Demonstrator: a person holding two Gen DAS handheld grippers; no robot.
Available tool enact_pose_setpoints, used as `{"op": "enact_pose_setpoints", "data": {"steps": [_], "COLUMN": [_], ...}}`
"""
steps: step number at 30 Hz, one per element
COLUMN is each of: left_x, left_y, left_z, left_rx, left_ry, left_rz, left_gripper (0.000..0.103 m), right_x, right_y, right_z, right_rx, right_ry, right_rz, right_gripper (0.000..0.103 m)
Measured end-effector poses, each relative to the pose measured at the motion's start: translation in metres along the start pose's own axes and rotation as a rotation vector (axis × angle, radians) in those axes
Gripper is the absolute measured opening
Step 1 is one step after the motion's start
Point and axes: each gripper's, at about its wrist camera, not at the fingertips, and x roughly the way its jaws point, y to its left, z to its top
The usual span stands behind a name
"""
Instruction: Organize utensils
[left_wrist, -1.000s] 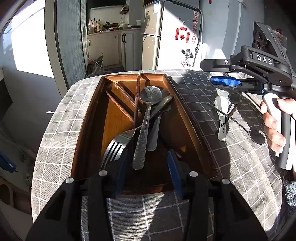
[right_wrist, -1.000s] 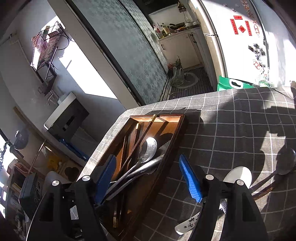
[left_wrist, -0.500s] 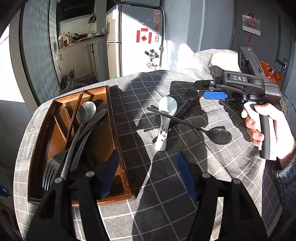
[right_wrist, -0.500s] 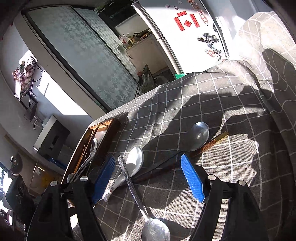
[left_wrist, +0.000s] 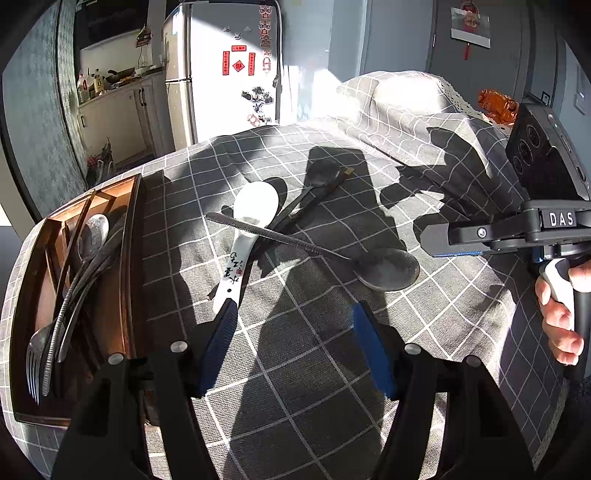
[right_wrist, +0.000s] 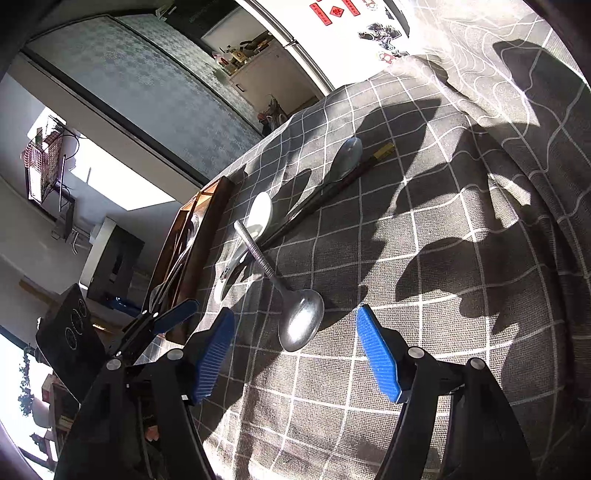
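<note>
Left wrist view: the left gripper (left_wrist: 291, 345) hangs spread wide, empty, above the checked tablecloth (left_wrist: 424, 332). Right gripper (right_wrist: 295, 354) likewise gapes, empty, near a metal spoon (right_wrist: 295, 317) lying across a white ceramic spoon (left_wrist: 245, 232).

"DAS" on right tongs (left_wrist: 458, 243) body | white spoon (left_wrist: 247, 229) handle: brush characters, illegible

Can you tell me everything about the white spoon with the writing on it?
The white spoon looks like glazed ceramic, with a deep rounded bowl and a short flat handle bearing black brush writing and a small red mark. It lies on the checked tablecloth, bowl pointing away and handle end near the left gripper, which is open and not holding it. A metal spoon with a ridged handle lies across it. The wooden tray sits beside it.
</note>
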Motion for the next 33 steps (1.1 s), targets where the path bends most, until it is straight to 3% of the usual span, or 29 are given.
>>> {"op": "enact_pose_setpoints", "data": {"steps": [4, 6, 10, 12, 14, 21, 30, 33], "left_x": [-0.004, -0.006, -0.007, -0.007, -0.007, -0.012, -0.005, -0.004], "left_y": [-0.007, -0.01, -0.014, -0.011, -0.006, 0.011, 0.0, -0.004], "left_z": [-0.004, -0.006, -0.007, -0.006, -0.005, -0.007, -0.002, 0.0], "left_rx": [0.003, 0.011, 0.037, 0.044, 0.041, 0.034, 0.121, 0.138], "left_ry": [-0.01, -0.012, -0.013, -0.017, -0.015, -0.018, -0.016, -0.042], "left_rz": [-0.02, -0.026, -0.019, -0.015, -0.005, 0.017, 0.01, 0.028], "left_gripper": [0.069, 0.069, 0.069, 0.069, 0.069, 0.07, 0.07, 0.07], "right_x": [0.007, 0.014, 0.022, 0.028, 0.028, -0.008, -0.048, -0.05], "right_y": [0.003, 0.001, 0.006, 0.01, 0.013, 0.026, 0.032, 0.041], "right_z": [-0.012, -0.013, -0.009, -0.008, -0.008, -0.002, 0.012, 0.013], "right_rx": [0.017, 0.041, 0.043, 0.002, -0.054, -0.189, -0.288, -0.347], "right_ry": [-0.004, -0.003, -0.039, -0.047, -0.06, -0.114, -0.144, -0.116], "right_rz": [-0.035, -0.044, -0.056, -0.082, -0.108, -0.118, 0.036, 0.008], "right_gripper": [0.05, 0.036, 0.034, 0.009, 0.005, 0.001, 0.003, 0.002]}}
